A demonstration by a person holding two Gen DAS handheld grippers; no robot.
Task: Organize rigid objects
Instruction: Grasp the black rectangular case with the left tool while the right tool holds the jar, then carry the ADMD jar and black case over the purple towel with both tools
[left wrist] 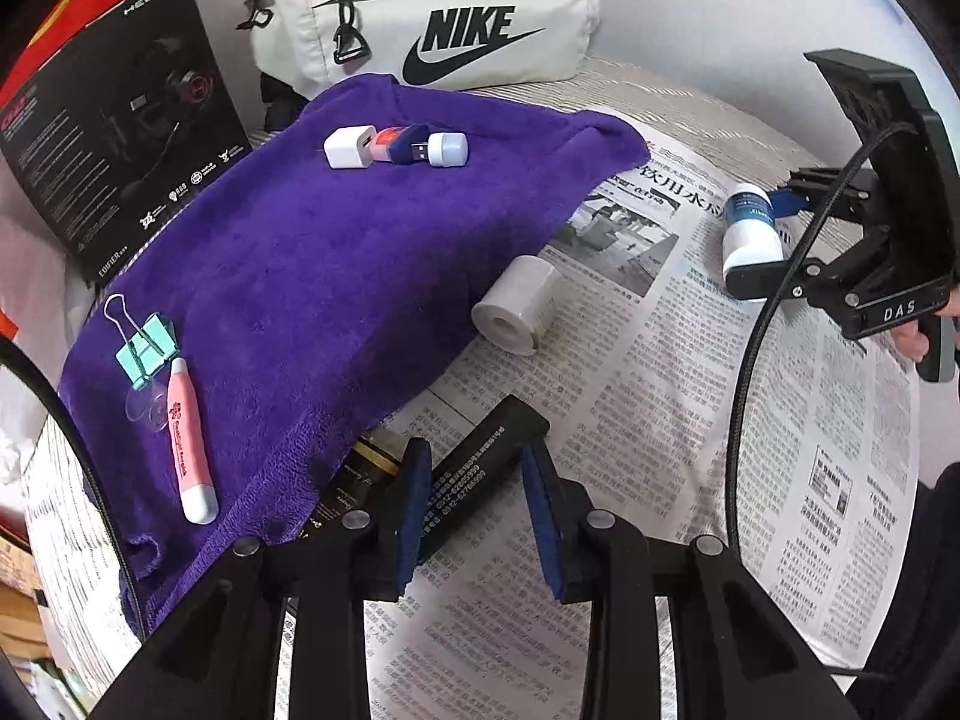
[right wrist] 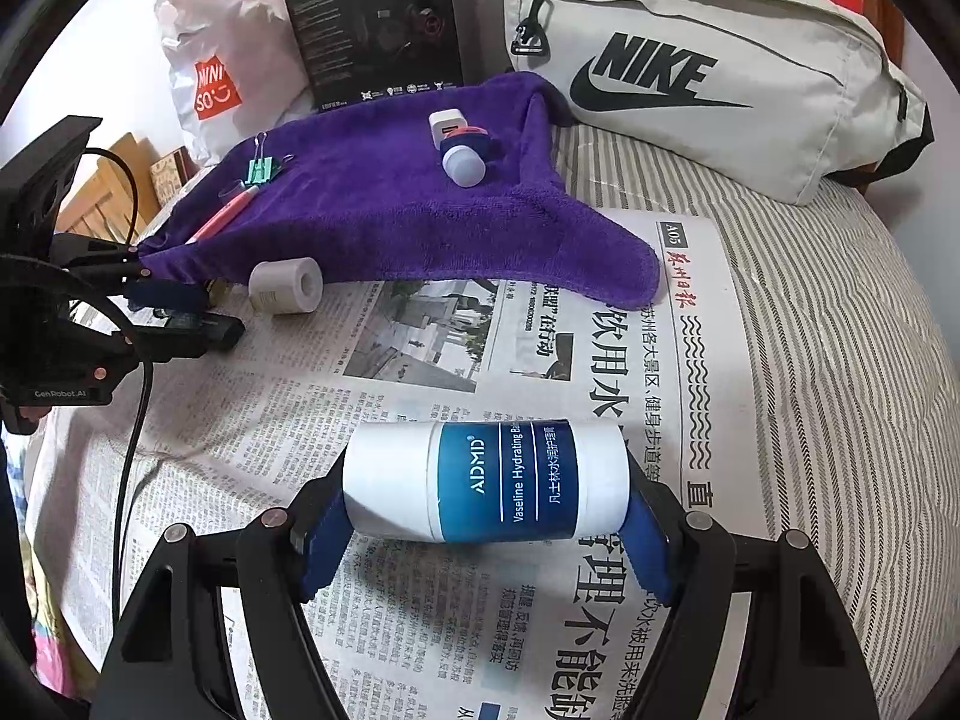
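Note:
My left gripper (left wrist: 480, 510) is open around a flat black box (left wrist: 480, 462) that lies on the newspaper (left wrist: 660, 420); a gap shows on the right side. My right gripper (right wrist: 486, 534) is shut on a white and blue Vaseline balm tube (right wrist: 486, 480), held sideways just above the newspaper (right wrist: 420, 600); it also shows in the left wrist view (left wrist: 750, 234). On the purple towel (left wrist: 312, 276) lie a green binder clip (left wrist: 144, 348), a pink pen (left wrist: 189, 444), a white charger (left wrist: 351, 147) and a USB light (left wrist: 441, 149). A white tape roll (left wrist: 513, 306) lies on the newspaper.
A white Nike bag (left wrist: 432, 18) stands at the back, a black headset box (left wrist: 114, 126) at the back left. A Miniso bag (right wrist: 222, 78) shows in the right wrist view. The striped bedsheet (right wrist: 810, 330) lies under everything. Cables trail from both grippers.

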